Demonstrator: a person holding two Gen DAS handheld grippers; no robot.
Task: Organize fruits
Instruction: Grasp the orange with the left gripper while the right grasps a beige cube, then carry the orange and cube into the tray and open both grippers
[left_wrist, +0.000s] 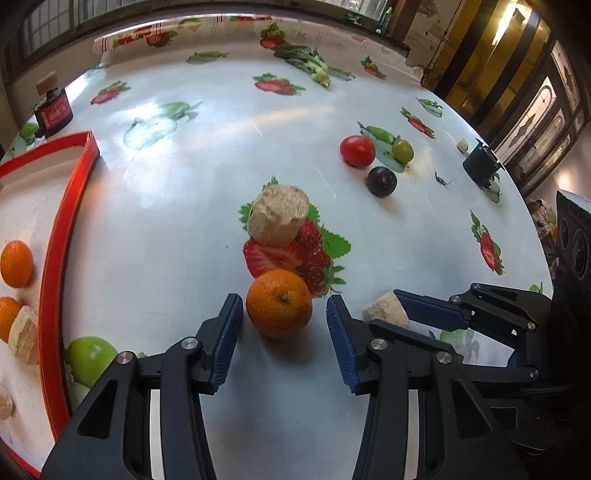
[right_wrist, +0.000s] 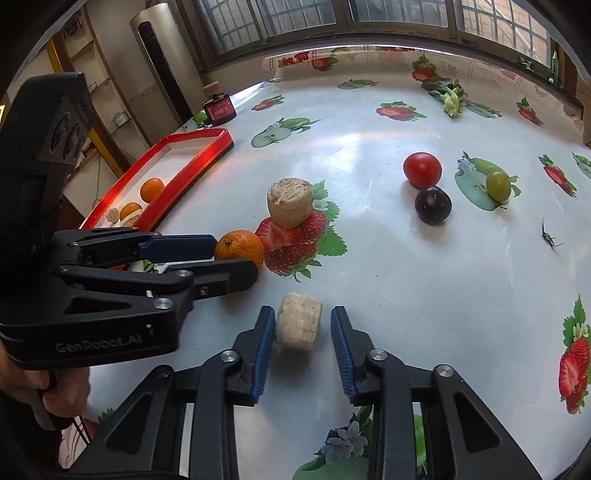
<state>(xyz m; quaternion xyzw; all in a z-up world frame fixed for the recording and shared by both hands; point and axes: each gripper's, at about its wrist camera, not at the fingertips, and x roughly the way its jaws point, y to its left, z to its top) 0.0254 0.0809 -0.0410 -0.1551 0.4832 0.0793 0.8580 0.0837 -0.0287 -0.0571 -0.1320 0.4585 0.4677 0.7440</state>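
Left wrist view: the left gripper (left_wrist: 284, 325) stands spread around an orange (left_wrist: 279, 302) at lower centre on the table (left_wrist: 221, 155), its pads not touching. Right wrist view: the right gripper (right_wrist: 303, 343) is apart around a beige cylinder piece (right_wrist: 298, 326). A red tray (left_wrist: 55, 258) at the left edge holds more oranges.

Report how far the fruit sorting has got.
Done: the red tray already holds two oranges and some pale pieces. In hand: the left gripper is open around an orange on the table, and the right gripper is open around a tan cylinder; neither has closed. Left: a taller tan piece, the tomato, the dark plum and the green grape.
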